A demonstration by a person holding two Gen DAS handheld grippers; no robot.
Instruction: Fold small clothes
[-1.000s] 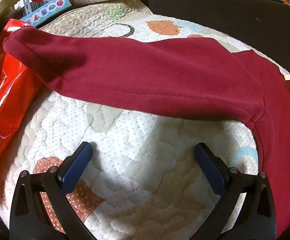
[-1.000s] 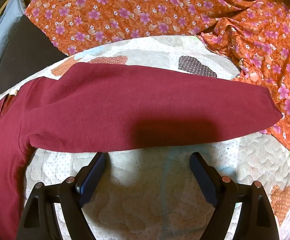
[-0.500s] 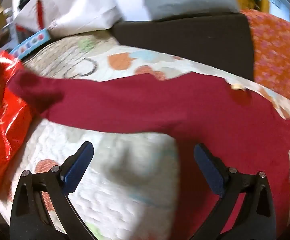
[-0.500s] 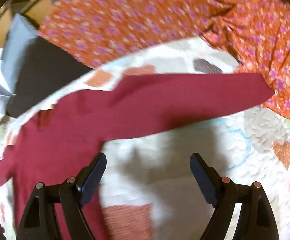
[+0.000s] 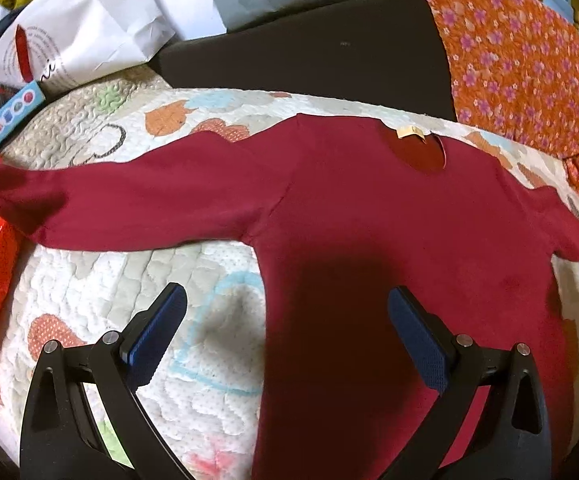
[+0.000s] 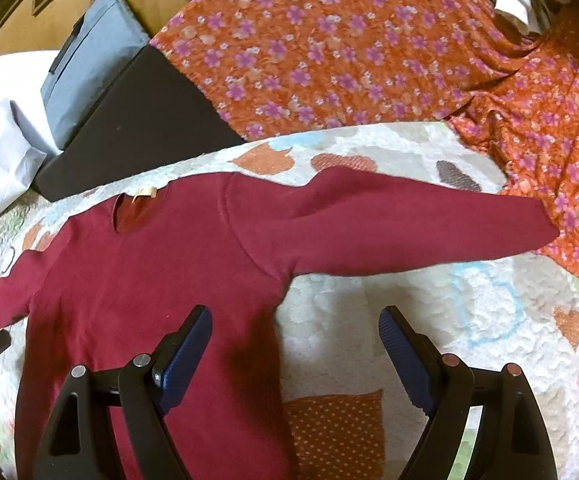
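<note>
Both views are bright and sharp. Fisheye bending grows toward dark corners. A soft shadow falls on the sweater [image 5: 353, 280] at six o'clock.

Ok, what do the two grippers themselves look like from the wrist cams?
Both match: the left gripper and right gripper have black angular frames with triangular cut-outs, round silver pivot bolts, and flat, textured dark blue pads on each finger. No cables, markings or sleeves show.
</note>
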